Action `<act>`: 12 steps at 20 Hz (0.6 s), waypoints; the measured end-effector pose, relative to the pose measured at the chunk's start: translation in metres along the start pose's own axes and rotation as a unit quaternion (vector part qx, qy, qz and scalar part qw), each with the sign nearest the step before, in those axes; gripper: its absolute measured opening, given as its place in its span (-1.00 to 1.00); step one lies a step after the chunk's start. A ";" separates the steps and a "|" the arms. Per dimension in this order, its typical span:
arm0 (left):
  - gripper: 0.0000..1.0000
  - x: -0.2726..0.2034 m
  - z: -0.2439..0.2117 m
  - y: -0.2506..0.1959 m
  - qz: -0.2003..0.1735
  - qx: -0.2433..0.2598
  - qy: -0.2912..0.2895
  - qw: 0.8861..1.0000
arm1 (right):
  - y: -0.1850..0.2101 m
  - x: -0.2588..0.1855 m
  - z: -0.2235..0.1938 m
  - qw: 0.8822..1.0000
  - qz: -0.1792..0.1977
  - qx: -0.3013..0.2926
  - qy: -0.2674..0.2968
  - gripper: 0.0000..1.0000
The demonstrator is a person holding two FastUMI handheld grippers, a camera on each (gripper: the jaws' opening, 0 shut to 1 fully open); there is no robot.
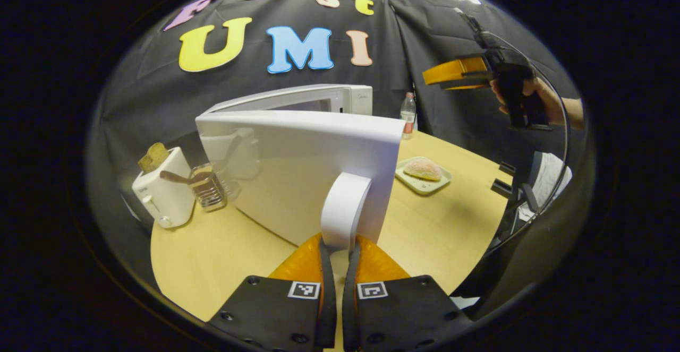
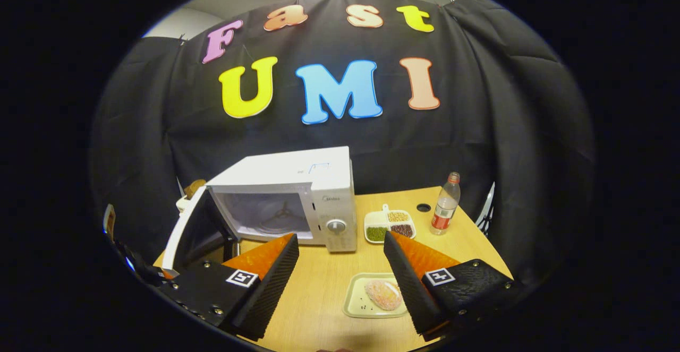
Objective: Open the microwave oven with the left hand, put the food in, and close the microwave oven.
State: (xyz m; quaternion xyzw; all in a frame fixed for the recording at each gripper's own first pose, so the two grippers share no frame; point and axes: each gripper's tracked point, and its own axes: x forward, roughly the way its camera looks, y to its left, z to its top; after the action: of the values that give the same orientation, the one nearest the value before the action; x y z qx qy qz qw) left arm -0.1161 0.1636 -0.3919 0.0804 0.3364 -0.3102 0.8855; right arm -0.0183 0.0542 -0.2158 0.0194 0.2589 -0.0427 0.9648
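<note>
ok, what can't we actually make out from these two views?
- Left gripper view: the open door hides the microwave cavity.
- Left gripper view: left gripper is shut on the door handle, hiding its lower end.
- Right gripper view: the three-part dish contents are too small to identify.

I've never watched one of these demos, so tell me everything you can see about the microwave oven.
The microwave oven is a white, boxy countertop model standing upright on the wooden table before the black cloth. Its control panel carries a round knob. The door is swung open on its left hinge, showing a pale cavity. The left gripper is shut on the door handle. A toaster stands beside it.
</note>
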 end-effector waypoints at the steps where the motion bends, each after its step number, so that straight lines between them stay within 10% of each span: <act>1: -0.76 -0.008 -0.005 0.008 0.004 -0.002 -0.001 1.000 | -0.003 0.002 -0.014 1.000 -0.002 0.005 0.019 0.96; 12: -0.77 -0.062 -0.040 0.072 0.029 0.007 0.025 0.999 | -0.021 0.043 -0.111 0.989 -0.022 -0.065 0.134 0.98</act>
State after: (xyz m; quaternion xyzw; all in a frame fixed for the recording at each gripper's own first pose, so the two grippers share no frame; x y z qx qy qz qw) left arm -0.1303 0.2659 -0.3873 0.1043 0.3539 -0.2845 0.8849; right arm -0.0388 0.0371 -0.3337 -0.0432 0.3886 -0.0436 0.9193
